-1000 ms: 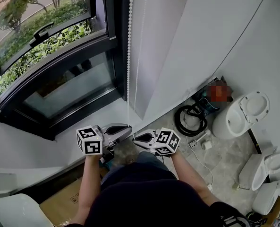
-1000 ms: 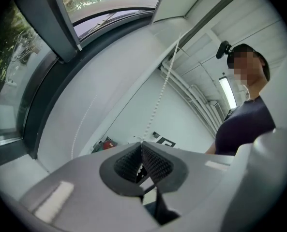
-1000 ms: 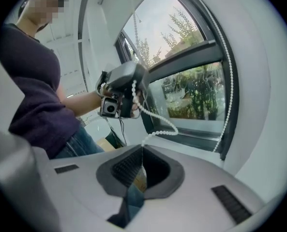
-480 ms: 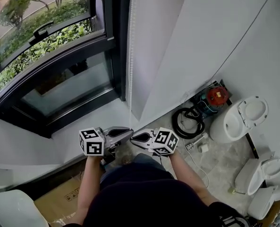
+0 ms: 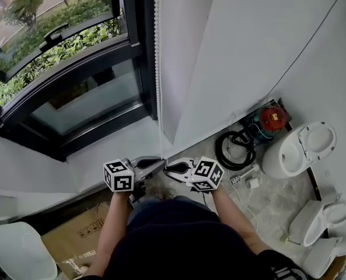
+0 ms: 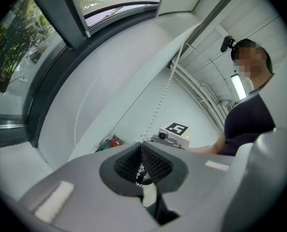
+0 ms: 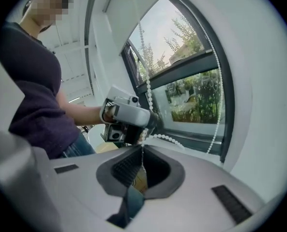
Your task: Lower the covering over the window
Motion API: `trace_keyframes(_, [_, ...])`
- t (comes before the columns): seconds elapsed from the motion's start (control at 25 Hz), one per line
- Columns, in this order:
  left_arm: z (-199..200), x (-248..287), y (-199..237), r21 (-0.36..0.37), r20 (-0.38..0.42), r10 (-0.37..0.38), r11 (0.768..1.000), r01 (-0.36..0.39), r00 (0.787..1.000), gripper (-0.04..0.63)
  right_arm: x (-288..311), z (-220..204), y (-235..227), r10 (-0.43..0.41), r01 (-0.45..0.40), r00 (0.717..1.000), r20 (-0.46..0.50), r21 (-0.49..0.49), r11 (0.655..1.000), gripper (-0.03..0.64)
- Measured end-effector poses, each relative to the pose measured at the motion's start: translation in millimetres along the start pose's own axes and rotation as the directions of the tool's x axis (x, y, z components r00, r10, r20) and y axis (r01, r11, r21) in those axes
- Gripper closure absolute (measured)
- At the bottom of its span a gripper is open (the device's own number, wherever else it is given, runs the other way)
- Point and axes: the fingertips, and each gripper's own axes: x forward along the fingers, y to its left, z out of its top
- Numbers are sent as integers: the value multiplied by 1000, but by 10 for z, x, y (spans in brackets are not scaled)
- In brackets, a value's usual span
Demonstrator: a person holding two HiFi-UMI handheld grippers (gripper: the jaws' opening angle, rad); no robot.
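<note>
Bead chain (image 5: 157,69) stays clamped in both jaws as left gripper (image 5: 160,164) sinks.

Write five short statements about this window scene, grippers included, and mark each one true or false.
1. The left gripper is shut on the bead chain. True.
2. The covering hangs fully down over the window glass. False: the glass is bare and greenery shows through it.
3. Toilet bowls stand on the floor at the right of the head view. True.
4. The right gripper has its jaws wide apart. False: its jaws are together.
5. One gripper is raised high above the other. False: they sit side by side, low in front of the person, with their tips nearly meeting.
</note>
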Motion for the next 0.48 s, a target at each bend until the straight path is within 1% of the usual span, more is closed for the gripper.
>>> trace_keyframes(0.08, [-15, -8, -22, 20, 42, -2, 1000, 1, 999, 583, -55, -45, -9, -11, 11, 1000, 8, -1, 1000, 603])
trace_keyframes(0.2, [-44, -13, -68, 44, 96, -10, 999, 5, 995, 583, -166, -146, 19, -8, 8, 1000, -3, -4, 1000, 595])
trace_keyframes(0.24, [-49, -12, -84, 50, 109, -12, 999, 6, 994, 584, -209, -164, 36, -5, 5, 1000, -12, -10, 1000, 567])
trace_keyframes(0.28, [-49, -11, -96, 55, 119, -10, 998, 4, 993, 584, -255, -165, 48, -5, 4, 1000, -22, -22, 1000, 513])
trace_keyframes(0.32, [-48, -11, -102, 60, 126, -7, 998, -1, 992, 584, -306, -143, 52, -10, 9, 1000, -29, -42, 999, 493])
trace_keyframes(0.4, [-56, -18, -102, 74, 133, -1, 997, -9, 991, 583, -430, -31, 41, -37, 35, 999, -29, -93, 995, 488])
trace_keyframes(0.48, [-64, -28, -101, 72, 137, 12, 997, -22, 990, 583, -582, 149, 20, -70, 67, 997, -15, -145, 987, 488])
